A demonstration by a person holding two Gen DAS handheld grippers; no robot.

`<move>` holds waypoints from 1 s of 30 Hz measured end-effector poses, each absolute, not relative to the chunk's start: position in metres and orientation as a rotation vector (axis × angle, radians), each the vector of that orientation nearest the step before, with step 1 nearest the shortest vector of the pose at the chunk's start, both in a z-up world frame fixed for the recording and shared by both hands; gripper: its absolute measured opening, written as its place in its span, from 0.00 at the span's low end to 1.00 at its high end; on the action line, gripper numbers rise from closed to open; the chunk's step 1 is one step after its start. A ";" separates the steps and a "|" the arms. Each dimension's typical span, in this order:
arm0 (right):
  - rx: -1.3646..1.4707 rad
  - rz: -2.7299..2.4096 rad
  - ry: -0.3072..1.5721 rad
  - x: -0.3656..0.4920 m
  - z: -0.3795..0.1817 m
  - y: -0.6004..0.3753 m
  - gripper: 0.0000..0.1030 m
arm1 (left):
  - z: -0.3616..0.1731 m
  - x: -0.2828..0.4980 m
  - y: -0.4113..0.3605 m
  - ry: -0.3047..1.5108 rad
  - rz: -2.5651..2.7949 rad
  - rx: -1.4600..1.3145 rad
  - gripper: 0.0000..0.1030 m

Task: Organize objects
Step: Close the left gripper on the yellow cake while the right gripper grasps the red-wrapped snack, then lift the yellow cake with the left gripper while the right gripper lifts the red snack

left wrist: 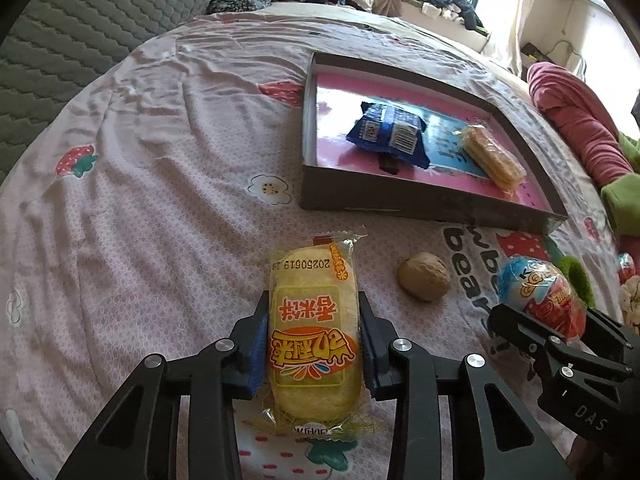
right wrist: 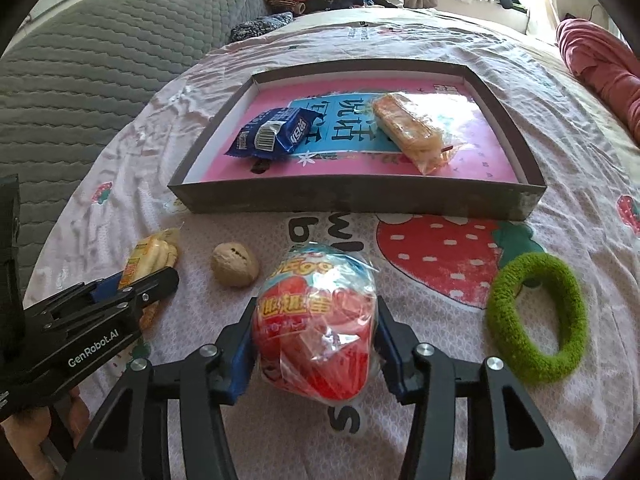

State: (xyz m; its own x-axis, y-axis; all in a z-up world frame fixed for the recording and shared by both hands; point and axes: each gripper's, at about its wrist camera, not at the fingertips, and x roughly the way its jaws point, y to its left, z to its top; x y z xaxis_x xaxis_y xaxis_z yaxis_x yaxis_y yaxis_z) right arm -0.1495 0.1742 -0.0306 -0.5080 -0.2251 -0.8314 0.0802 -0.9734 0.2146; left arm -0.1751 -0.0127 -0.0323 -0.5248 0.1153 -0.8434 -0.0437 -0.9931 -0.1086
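- Seemingly about halfway: from the left wrist view, the left gripper [left wrist: 314, 344] had its jaws pinching a yellow rice cracker packet [left wrist: 312, 336] that lay on the strawberry-print bedsheet [left wrist: 160, 208], near the camera.
- Farther off in the same view, the shallow box lid [left wrist: 400, 200] already held two snacks: a blue biscuit packet [left wrist: 386, 134] and a clear-wrapped wafer bar [left wrist: 494, 158], lying apart.
- A walnut [left wrist: 425, 276] sat loose on the sheet between the two grippers, not yet sorted.
- From the right wrist view, the right gripper [right wrist: 316, 336] had its jaws closed against a red and blue wrapped toy egg [right wrist: 316, 320], also resting on the sheet just short of the box lid [right wrist: 360, 200].
- Beside it, to the right, a fuzzy green ring [right wrist: 536, 316] lay untouched on the sheet.
- By this reading, two items were stowed, two were gripped but not yet carried over, and the walnut [right wrist: 235, 265] and ring remained.
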 end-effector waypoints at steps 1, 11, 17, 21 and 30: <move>1.450 -2.573 -0.224 -0.148 -0.030 0.175 0.51 | -0.031 -0.173 -0.011 -0.106 2.664 -1.478 0.37; 1.436 -2.579 -0.224 -0.126 -0.019 0.184 0.51 | -0.013 -0.149 0.005 -0.060 2.697 -1.430 0.37; 1.410 -2.592 -0.225 -0.111 -0.003 0.192 0.51 | 0.004 -0.136 0.017 -0.036 2.699 -1.401 0.37; 1.394 -2.598 -0.223 -0.102 0.008 0.198 0.51 | 0.016 -0.128 0.024 -0.021 2.702 -1.376 0.37; 1.341 -2.627 -0.228 -0.086 0.038 0.208 0.51 | 0.047 -0.115 0.035 -0.006 2.710 -1.322 0.37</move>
State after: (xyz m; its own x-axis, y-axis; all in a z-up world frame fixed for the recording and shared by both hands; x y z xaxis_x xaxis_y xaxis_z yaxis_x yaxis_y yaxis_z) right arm -0.0861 0.2076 0.0377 -0.5756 -0.2314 -0.7843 0.0928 -0.9714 0.2185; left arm -0.1152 0.0353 0.0471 -0.6091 0.1153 -0.7847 -0.1119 -0.9920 -0.0589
